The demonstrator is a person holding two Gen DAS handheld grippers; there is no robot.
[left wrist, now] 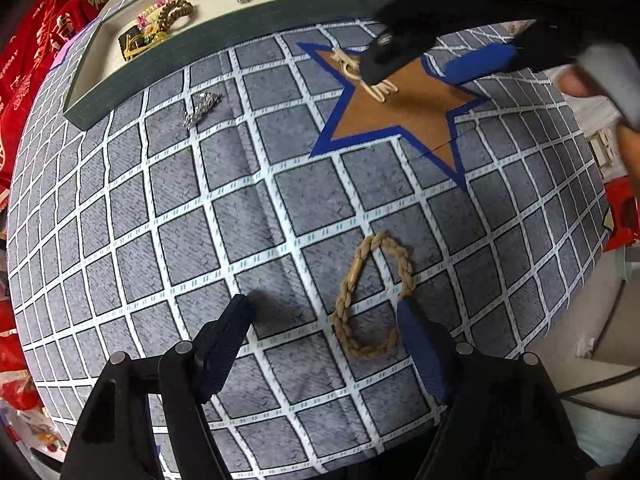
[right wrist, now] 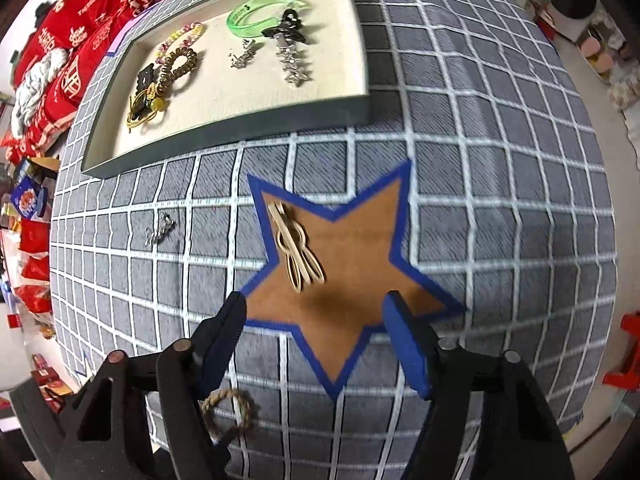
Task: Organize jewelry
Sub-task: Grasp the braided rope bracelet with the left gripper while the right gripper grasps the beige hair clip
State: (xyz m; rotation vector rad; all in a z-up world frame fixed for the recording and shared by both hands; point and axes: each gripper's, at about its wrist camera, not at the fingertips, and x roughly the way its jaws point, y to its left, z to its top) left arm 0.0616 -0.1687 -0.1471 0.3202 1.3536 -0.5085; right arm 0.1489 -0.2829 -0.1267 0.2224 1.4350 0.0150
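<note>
Hovering left tongs (left wrist: 324,320) — spread, beside rope bracelet (left wrist: 374,296)

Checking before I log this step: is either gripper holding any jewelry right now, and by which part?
Nothing is held. The left gripper is open beside the braided rope bracelet; the right gripper is open near the beige hair clip.

Our left gripper (left wrist: 324,320) has a matte black angular frame with round grey pivot pins; one of its fingers (left wrist: 424,352) is blue with a ribbed pad, the other black. Our right gripper (right wrist: 314,320) is built the same. Bare skin and a grey sleeve show at our right hand (left wrist: 600,80).
</note>
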